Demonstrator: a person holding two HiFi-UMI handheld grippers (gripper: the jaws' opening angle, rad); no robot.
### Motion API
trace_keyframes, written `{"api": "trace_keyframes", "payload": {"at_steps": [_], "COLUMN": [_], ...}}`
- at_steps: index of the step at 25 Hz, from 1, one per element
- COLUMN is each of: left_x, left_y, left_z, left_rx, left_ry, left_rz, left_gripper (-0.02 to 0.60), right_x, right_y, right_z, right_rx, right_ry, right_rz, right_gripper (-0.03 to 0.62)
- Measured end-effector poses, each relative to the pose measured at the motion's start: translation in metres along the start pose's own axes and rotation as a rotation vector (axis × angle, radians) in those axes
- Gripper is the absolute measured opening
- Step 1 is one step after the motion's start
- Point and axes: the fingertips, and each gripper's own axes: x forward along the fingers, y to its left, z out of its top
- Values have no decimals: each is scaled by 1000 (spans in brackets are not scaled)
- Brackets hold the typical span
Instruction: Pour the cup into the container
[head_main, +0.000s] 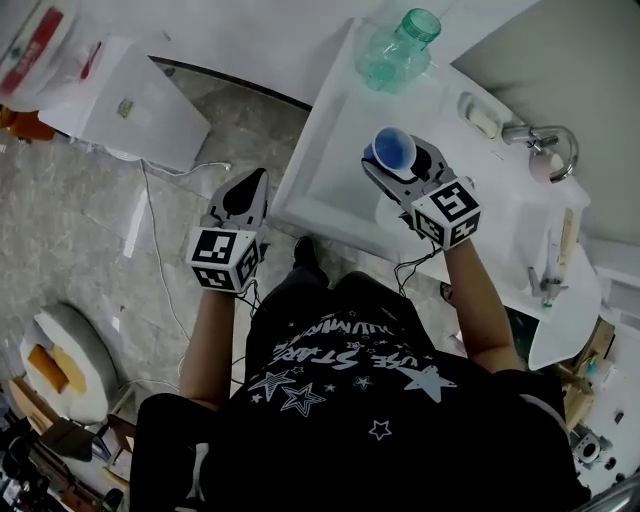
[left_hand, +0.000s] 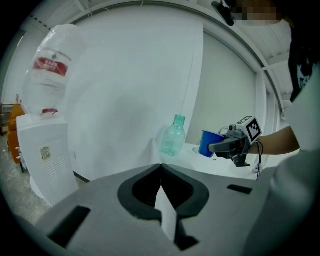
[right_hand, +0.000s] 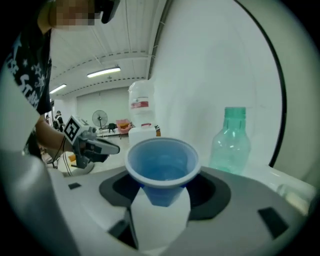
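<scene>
My right gripper (head_main: 398, 168) has its jaws about halfway closed, pressed on a blue cup (head_main: 394, 150); the cup stands upright between them, mouth up, held above the white tabletop (head_main: 330, 150). In the right gripper view the cup's lower half is hidden behind my white jaw pad, so I cannot see its base; the inside looks blue all the way down, and I cannot tell how much liquid it holds. A clear green bottle (head_main: 400, 45) stands on the tabletop beyond the cup, near it but apart. Its foot is cut off by my own gripper body in the right gripper view, and no view shows clearly whether its neck is capped. A tap (head_main: 545, 135) sits at the far right of the tabletop; the small things beside it are too blurred to name.

My left gripper (head_main: 252, 185) hangs off the tabletop's left edge, over the floor, well apart from the cup; its jaws are pressed together at the tips with nothing between them. Past it the left gripper view shows a water dispenser (left_hand: 42, 155), and its upturned jug (left_hand: 47, 75) is smeared by the lens. My own torso covers the near edge of the tabletop in the head view.
</scene>
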Motion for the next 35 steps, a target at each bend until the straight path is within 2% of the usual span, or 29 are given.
{"api": "trace_keyframes", "payload": {"at_steps": [2, 6, 12, 15, 20, 25, 28, 32, 35], "left_x": [5, 20, 43, 54, 74, 98, 111, 125, 137], "left_y": [-3, -16, -52, -66, -91, -96, -95, -90, -85], "left_z": [7, 22, 60, 84, 124, 144, 156, 172, 181], "left_rx": [14, 41, 140, 151, 242, 249, 254, 247, 254], "left_ry": [-6, -17, -61, -89, -128, -136, -144, -167, -171], "left_rz": [-12, -29, -89, -98, -127, -138, -136, -135, -138], "left_gripper": [9, 9, 9, 9, 9, 9, 9, 9, 9], "right_x": [-12, -33, -63, -75, -88, -81, -69, -52, -40], "right_y": [-16, -52, -106, -129, -167, -195, -205, -221, -234], "right_z": [14, 42, 71, 87, 123, 143, 142, 140, 132], "right_rx": [33, 33, 25, 30, 42, -37, -114, -133, -185], "right_ry": [-25, -64, -52, -41, -30, 41, 104, 124, 184], "right_rz": [-33, -80, -130, -135, -109, -123, -141, -167, -194], "right_gripper": [275, 275, 273, 273, 273, 273, 272, 267, 267]}}
